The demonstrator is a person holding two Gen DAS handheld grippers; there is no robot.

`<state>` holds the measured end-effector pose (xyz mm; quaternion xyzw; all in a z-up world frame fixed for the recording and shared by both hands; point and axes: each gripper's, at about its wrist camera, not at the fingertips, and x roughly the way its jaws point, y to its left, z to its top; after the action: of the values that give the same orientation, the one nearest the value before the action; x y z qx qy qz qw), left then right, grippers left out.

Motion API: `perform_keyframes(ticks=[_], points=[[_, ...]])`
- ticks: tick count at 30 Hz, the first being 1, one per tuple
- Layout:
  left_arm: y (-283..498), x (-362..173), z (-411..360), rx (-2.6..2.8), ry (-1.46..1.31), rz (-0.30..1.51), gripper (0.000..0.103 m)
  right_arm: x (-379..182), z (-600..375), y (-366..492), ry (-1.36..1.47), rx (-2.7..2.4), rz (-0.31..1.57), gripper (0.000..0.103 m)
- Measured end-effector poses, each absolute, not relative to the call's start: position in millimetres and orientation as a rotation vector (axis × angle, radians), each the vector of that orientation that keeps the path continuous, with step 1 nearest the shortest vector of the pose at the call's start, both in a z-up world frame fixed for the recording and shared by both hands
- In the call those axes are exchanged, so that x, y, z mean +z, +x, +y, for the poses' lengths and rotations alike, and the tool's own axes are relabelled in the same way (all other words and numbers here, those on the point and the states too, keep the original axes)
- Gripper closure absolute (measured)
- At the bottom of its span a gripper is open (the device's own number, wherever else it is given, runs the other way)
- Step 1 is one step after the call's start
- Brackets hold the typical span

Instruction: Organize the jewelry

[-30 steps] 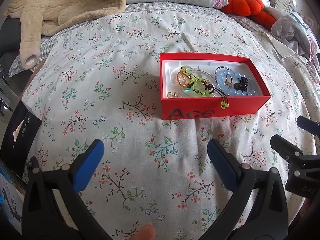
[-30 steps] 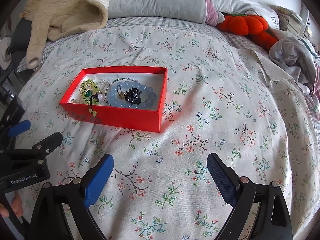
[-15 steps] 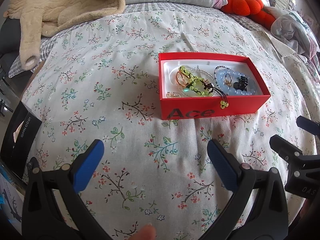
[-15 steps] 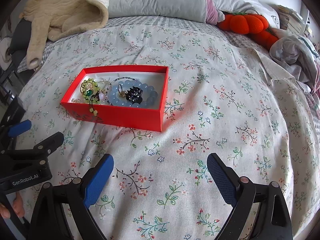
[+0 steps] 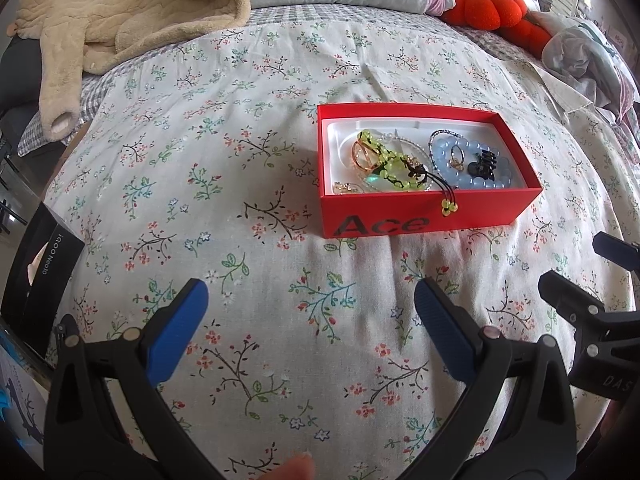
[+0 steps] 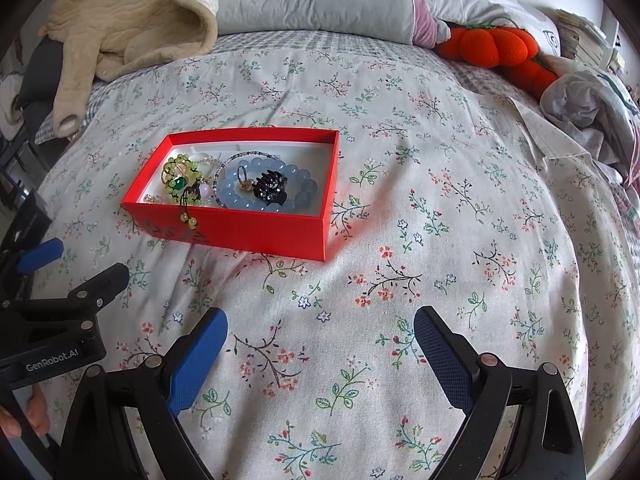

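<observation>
My left gripper (image 5: 310, 322) hangs above the floral bedspread (image 5: 248, 184) with its blue-padded fingers spread wide and nothing between them. My right gripper (image 6: 320, 350) is the same, gaping and empty, low over the same cloth; each one shows at the edge of the other's view.

Ahead of both sits the red box (image 5: 420, 216), lidless, resting flat on the bedspread and marked "Ace" on its near wall. From the left wrist it lies ahead and to the right; from the right wrist (image 6: 256, 232) it lies ahead and to the left. Inside it, on a white lining, the jewelry is heaped together: a pale blue bead bracelet (image 6: 298, 196) on the right, with a black claw clip (image 6: 270, 188) lying within its ring, and a yellow-green bead piece (image 5: 394, 168) to the left, its dark cord and small beads draped over the near wall. A gold ring (image 5: 364, 152) seems tangled in with the green beads, though that knot is hard to read.

Farther off, a beige fleece garment (image 5: 128, 12) lies at the back left, an orange plush pumpkin (image 6: 496, 46) at the back right, and a black carton (image 5: 38, 264) at the left edge.
</observation>
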<state>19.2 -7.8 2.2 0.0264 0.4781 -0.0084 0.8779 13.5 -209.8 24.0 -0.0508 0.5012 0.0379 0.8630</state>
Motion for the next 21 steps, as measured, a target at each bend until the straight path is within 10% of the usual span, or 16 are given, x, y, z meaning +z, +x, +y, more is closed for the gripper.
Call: perform_keyframes(ticks=[21], points=[[17.7,0.4,-7.2,-0.016,0.063,1.000,0.001,23.4,-208.9,13.5,-0.106,0.078,1.050,0.008]])
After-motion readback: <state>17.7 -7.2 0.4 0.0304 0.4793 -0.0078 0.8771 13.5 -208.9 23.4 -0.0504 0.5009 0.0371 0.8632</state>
